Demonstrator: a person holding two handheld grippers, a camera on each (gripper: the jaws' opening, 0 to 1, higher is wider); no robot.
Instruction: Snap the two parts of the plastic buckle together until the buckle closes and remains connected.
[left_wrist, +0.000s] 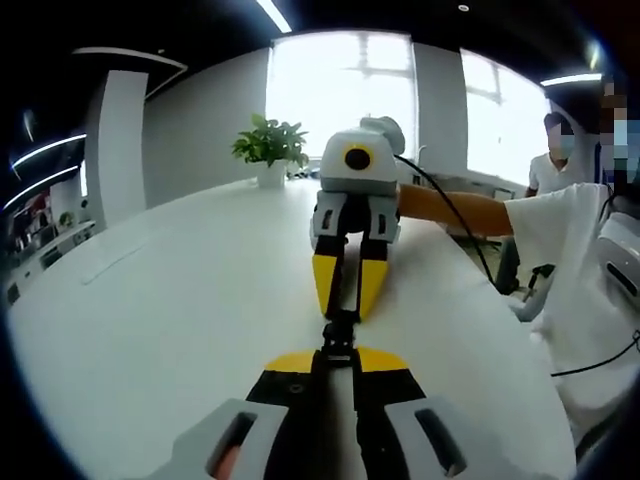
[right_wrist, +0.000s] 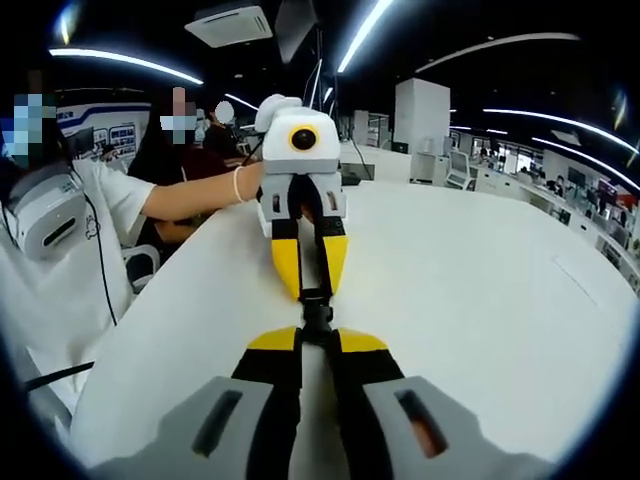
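Buckle (left_wrist: 338, 340) parts sit between the two grippers, black and small, held just above the white table (left_wrist: 150, 330); whether the halves are fully snapped together is too small to tell. In the left gripper view, the left gripper (left_wrist: 338, 362) rises from the bottom edge with its yellow-tipped jaws drawn nearly together, pinching the near end of the buckle. Directly beyond it the right gripper (left_wrist: 346, 305) points back toward the camera, its yellow jaws likewise narrowed to a slim gap and clamped on the far end. A person's bare forearm (left_wrist: 455, 208) reaches in from the right behind that gripper, with a black cable (left_wrist: 450, 210) trailing over it. Farther off stand a potted plant (left_wrist: 270, 145) and bright windows (left_wrist: 340, 85).

In the right gripper view the same meeting is mirrored: the right gripper (right_wrist: 318, 338) closes on the buckle (right_wrist: 316, 310) from below, the left gripper (right_wrist: 310, 285) grips it from the far side, and a white-sleeved arm (right_wrist: 190, 200) comes in from the left.
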